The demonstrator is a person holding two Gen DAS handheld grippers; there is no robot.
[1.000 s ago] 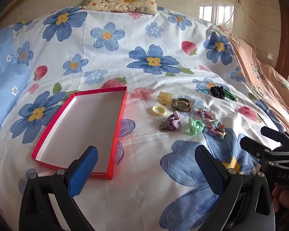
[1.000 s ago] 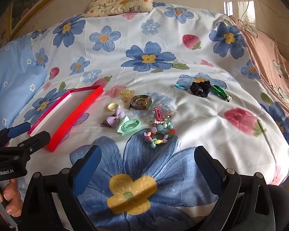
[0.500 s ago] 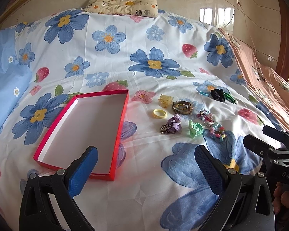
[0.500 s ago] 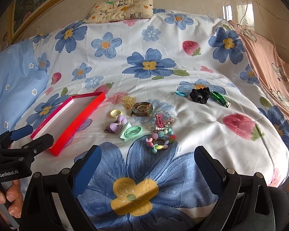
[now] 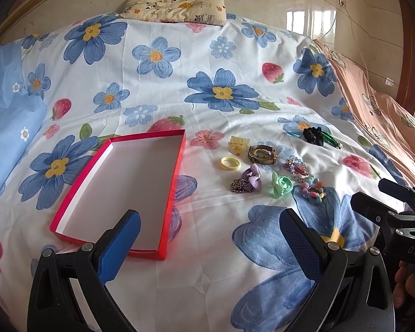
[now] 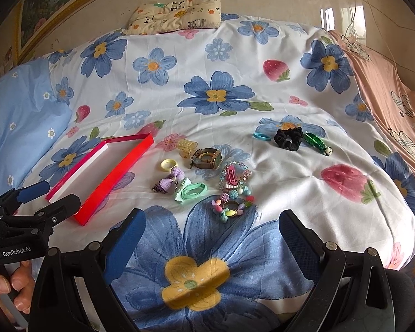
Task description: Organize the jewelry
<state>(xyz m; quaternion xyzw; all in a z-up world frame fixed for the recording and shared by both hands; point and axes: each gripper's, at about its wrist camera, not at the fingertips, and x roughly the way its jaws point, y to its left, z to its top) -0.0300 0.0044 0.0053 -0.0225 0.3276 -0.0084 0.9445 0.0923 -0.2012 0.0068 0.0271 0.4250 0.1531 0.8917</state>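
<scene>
Both grippers are being held above the near edge of a flower-printed bedspread (image 5: 157,88), fingers spread wide and gripping nothing: the left gripper (image 5: 207,238) over the near end of an empty red box (image 5: 130,182), the right gripper (image 6: 211,244) short of the jewelry. The pieces are being kept clustered just right of the box, apparently for short transfers: a yellow ring (image 6: 168,164), a watch (image 6: 207,158), a purple bow (image 6: 170,181), a green tie (image 6: 191,191), a beaded bracelet (image 6: 231,206). A black scrunchie (image 6: 288,137) is lying apart. "GenRobot.AI" and "DAS" are being shown on the gripper bodies.
</scene>
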